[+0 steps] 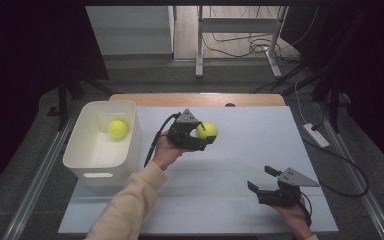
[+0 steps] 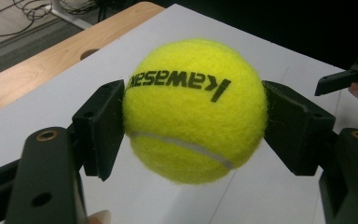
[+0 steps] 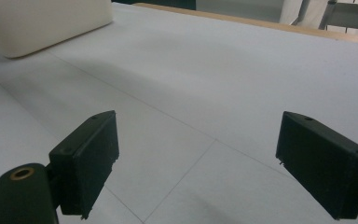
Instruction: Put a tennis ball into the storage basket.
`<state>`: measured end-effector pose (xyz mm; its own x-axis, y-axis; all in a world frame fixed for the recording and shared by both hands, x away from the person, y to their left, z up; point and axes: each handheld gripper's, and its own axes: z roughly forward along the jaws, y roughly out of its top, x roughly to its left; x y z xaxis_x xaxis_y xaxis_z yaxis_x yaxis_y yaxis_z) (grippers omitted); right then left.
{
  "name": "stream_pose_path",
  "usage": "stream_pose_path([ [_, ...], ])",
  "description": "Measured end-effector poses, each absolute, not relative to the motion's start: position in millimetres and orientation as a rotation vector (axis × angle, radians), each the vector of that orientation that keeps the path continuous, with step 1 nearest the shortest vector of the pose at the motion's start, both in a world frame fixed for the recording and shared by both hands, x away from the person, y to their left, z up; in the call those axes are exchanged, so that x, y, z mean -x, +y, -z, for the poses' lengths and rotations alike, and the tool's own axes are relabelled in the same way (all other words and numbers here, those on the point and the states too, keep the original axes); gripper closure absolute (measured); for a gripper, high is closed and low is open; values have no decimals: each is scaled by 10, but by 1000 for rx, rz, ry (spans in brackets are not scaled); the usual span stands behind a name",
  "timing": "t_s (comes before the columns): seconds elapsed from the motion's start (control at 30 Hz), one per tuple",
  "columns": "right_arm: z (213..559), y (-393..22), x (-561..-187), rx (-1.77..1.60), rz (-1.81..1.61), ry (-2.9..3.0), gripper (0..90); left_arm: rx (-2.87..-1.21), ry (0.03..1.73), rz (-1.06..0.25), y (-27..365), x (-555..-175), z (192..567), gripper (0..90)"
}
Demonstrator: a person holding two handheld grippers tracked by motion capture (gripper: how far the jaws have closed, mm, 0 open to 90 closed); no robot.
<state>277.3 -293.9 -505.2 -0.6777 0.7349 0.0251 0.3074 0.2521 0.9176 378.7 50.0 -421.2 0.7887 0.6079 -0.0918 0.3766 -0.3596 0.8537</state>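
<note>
The left gripper [image 1: 203, 136] clamps a fuzzy yellow-green tennis ball [image 2: 195, 109] between both black pads, held clear above the pale grey table mat [image 1: 240, 165]. The white plastic bin [image 1: 82, 150] — a second yellow ball [image 1: 117, 129] already inside — lies to its left, nearer this hand. The right gripper [image 1: 261, 179] rests apart, jaws wide and empty.

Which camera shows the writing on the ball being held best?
The left gripper view: the held tennis ball is close up, its black lettering readable, squeezed between the left gripper. The high view shows that ball small, lettering unreadable. The right gripper view faces bare table.
</note>
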Motion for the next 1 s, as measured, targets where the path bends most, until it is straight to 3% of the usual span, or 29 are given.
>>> stream_pose_path([
  [1.0, 5070, -2944, -2768, -955, -1401, 2123, 131, -1881, 763, -339, 894, -3615, 3960, 273],
])
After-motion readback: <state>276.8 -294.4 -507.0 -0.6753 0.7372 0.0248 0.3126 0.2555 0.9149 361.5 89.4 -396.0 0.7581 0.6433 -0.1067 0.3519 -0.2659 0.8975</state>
